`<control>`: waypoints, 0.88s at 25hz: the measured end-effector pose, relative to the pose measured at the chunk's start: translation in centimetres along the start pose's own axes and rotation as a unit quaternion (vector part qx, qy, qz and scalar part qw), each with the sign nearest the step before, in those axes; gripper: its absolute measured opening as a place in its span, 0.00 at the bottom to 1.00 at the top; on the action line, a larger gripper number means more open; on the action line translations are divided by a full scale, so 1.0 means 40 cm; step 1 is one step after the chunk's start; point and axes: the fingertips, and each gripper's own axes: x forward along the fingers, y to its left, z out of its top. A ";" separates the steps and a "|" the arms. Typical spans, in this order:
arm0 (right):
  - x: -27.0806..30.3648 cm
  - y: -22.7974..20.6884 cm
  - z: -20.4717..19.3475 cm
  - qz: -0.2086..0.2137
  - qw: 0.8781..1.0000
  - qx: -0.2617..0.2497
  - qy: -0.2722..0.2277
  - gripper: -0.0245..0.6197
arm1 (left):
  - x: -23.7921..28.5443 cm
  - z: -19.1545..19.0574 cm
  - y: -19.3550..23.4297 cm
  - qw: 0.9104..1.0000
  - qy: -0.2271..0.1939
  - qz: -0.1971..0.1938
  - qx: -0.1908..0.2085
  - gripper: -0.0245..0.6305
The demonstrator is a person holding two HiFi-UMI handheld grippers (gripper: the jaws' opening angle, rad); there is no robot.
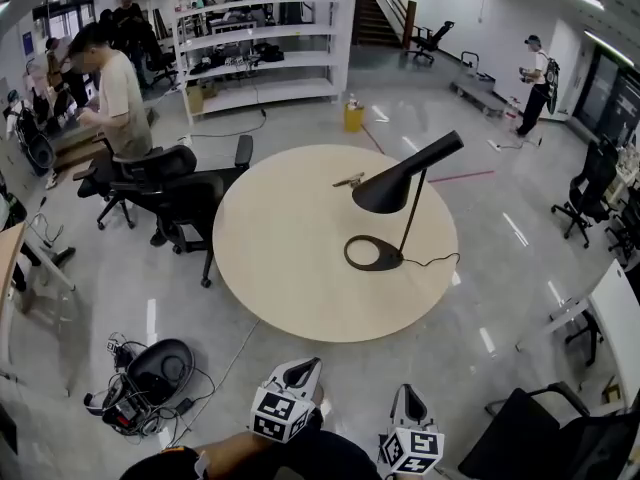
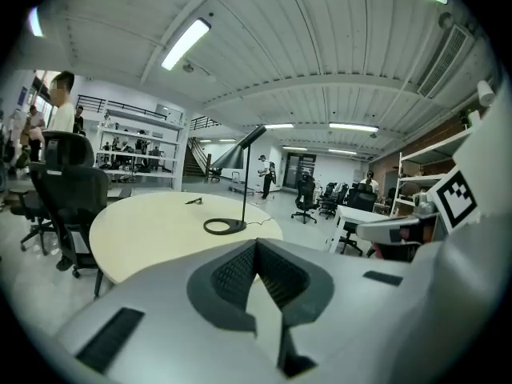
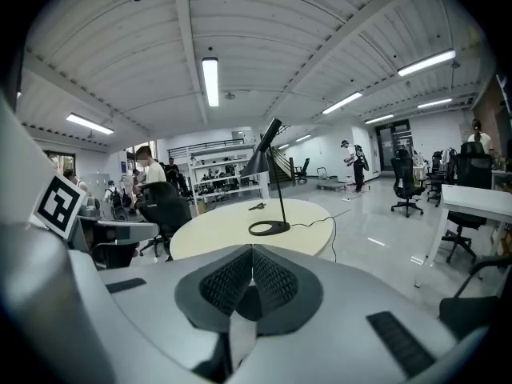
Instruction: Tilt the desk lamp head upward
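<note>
Across workshop floor, facing round counter (image 1: 290,258) with black desk lamp (image 1: 410,168) standing well ahead, shade (image 1: 383,195) drooping left, probably nearer right gripper (image 1: 409,400); holding it and left gripper (image 1: 299,371) closed, empty.

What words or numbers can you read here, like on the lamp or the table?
No readable text anywhere.
Desk lamp and table: blank.
Left gripper and right gripper: cubes with black-and-white square patterns, no letters.
Shelves: anything printed there is too small to read.
</note>
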 end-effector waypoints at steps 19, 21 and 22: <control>0.488 -0.142 0.653 0.046 0.991 -0.086 -0.088 0.06 | 0.500 0.396 0.312 0.997 -0.065 -0.007 -0.034 0.11; 0.518 -0.175 0.697 0.071 0.989 -0.093 -0.093 0.06 | 0.538 0.409 0.315 0.997 -0.065 0.009 -0.043 0.11; 0.535 -0.193 0.719 0.086 0.987 -0.097 -0.095 0.06 | 0.558 0.417 0.313 0.996 -0.067 0.020 -0.047 0.11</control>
